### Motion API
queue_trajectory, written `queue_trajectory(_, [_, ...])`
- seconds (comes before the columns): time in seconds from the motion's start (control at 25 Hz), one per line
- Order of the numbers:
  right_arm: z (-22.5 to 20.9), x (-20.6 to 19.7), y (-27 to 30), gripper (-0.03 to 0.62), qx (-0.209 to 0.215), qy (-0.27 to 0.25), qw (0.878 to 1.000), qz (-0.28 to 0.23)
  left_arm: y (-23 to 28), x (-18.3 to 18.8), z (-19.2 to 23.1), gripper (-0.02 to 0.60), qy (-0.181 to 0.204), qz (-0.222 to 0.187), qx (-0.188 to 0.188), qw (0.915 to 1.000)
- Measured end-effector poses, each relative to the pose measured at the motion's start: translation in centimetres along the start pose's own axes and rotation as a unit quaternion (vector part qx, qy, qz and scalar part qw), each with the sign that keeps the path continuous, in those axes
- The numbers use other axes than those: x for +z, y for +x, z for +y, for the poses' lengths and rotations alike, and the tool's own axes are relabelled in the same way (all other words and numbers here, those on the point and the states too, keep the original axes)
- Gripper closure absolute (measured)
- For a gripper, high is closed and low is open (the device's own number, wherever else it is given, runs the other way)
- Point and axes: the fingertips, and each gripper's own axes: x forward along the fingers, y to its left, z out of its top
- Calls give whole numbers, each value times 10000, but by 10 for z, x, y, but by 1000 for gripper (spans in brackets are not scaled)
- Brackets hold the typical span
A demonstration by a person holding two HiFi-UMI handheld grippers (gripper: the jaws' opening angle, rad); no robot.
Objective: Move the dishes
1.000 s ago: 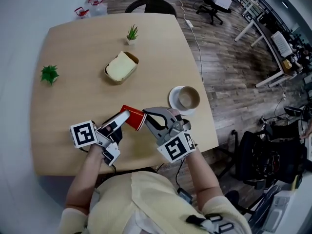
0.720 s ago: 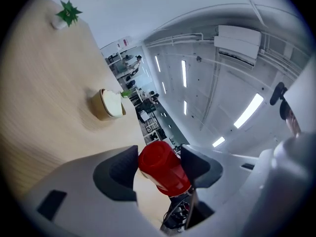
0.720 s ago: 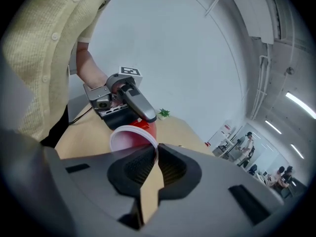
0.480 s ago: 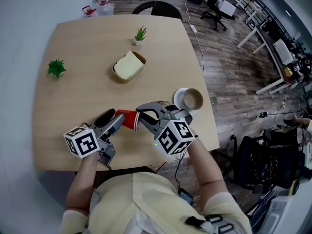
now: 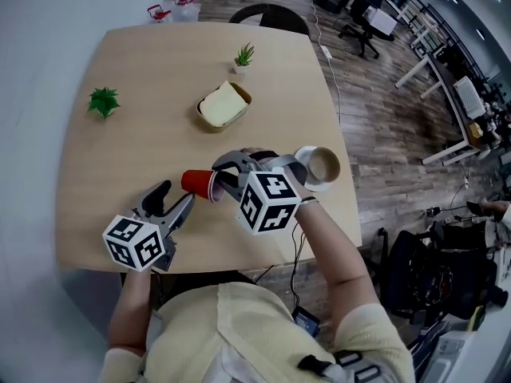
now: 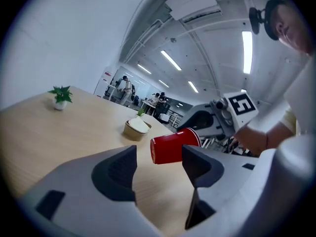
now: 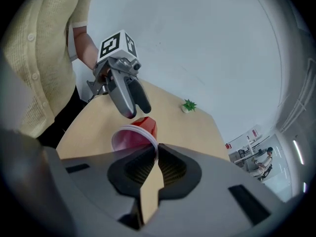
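Observation:
A red paper cup [image 5: 200, 184] hangs on its side above the table, its mouth toward my right gripper [image 5: 221, 179]. That gripper is shut on the cup's white rim [image 7: 148, 141], with the thin wall pinched between the pads. My left gripper [image 5: 172, 199] is nearer the table's front edge, a short way from the cup's base. Its jaws have just been opening and now stand open with nothing between them. In the left gripper view the cup [image 6: 174, 145] is beyond the fingertips, apart from them.
A white saucer carrying a brown bowl [image 5: 320, 167] sits at the table's right edge, just beyond my right hand. A tan bowl of pale food [image 5: 223, 106] is mid-table. Two small potted plants [image 5: 104, 100] [image 5: 244, 55] stand further back. A chair [image 5: 271, 12] is at the far side.
My left gripper has come off the red cup, opened wider and drawn back toward the table's front edge. The right gripper has kept hold of the cup's rim.

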Motion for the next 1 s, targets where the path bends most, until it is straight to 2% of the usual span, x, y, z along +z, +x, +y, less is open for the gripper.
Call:
queue_trajectory(0.12, [0, 5, 13, 558, 301, -257, 9989, 240, -4, -7, -2, 308, 529, 177, 171, 9983])
queue_trajectory(0.2, [2, 8, 22, 558, 489, -429, 9971, 382, -7, -10, -3, 308, 747, 232, 261, 9966])
queue_trajectory(0.32, [2, 11, 34, 559, 772, -641, 9929, 635, -12, -13, -1, 308, 865, 242, 336, 9954])
queue_trajectory(0.44, [-1, 16, 45, 559, 1068, -962, 9847, 985, -18, -18, 3, 308, 805, 261, 410, 9956])
queue_trajectory(0.6, [0, 24, 62, 558, 1484, -1538, 9666, 1417, -23, -25, 6, 309, 691, 269, 462, 9962])
queue_trajectory(0.72, [8, 23, 75, 558, 1835, -1922, 9475, 1779, -26, -27, 5, 308, 696, 272, 478, 9961])
queue_trajectory(1.0, [20, 23, 96, 558, 2252, -2691, 9036, 2459, -39, -33, 8, 308, 599, 256, 585, 9962])
